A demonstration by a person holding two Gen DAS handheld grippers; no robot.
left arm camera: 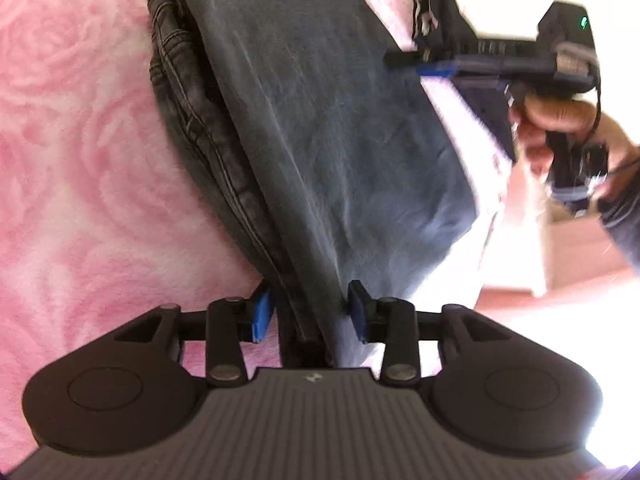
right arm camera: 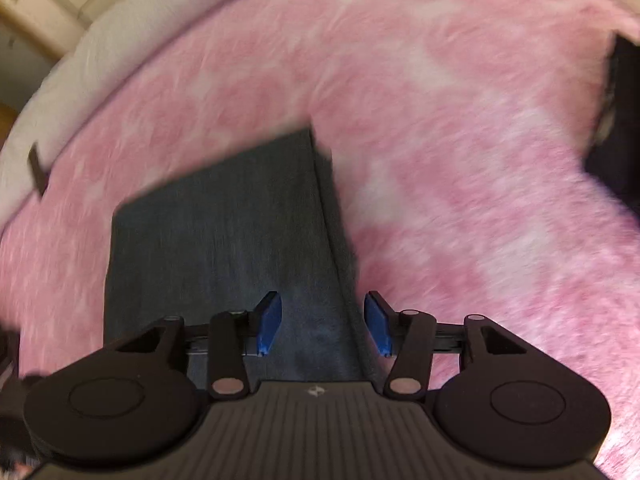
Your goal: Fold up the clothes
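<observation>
**Jeans gathered for another fold**

The jeans lay folded on the pink blanket, a dark slab with the seamed waistband layers stacked along one side. The left gripper sat at the near end of the pile, its blue pads on either side of a thick bunch of denim; the cloth filled the gap and the pads appeared to press on it, though blur made the contact hard to swear to. That hold probably served to lift or drag the end over for the next fold.

The right gripper hung above the far part of the jeans, jaws apart and nothing between them (only cloth lying flat below). In the left view it showed side-on, held by a hand over the jeans' long edge, likely placed to pin or guide the fabric. A dark object rested well apart at the blanket's edge.
</observation>
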